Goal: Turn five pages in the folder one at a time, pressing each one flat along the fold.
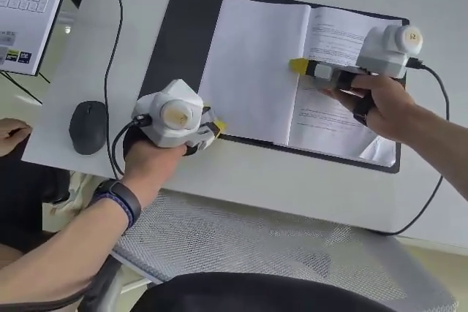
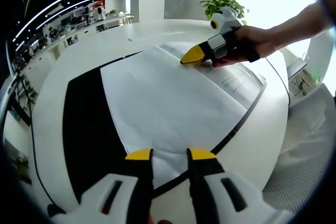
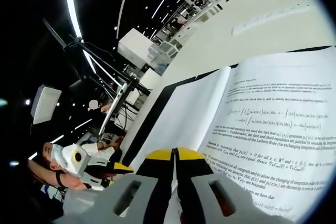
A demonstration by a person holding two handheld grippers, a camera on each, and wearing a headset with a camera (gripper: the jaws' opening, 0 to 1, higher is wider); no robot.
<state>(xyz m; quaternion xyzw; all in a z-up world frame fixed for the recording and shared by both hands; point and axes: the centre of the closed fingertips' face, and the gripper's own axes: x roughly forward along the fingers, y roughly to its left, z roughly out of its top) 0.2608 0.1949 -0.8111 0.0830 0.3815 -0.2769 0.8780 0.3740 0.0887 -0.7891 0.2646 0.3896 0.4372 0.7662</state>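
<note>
Where the right hand-held gripper (image 1: 297,66) rests, the fold (image 1: 308,27) hides.

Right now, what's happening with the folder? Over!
Right gripper shut, tips at the fold. Left gripper open, at near edge of folder. Nothing blocking the pages.

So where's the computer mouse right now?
In the head view, the mouse sits on the white table, left of the black folder and the left tool, nearer the person than the laptop.
</note>
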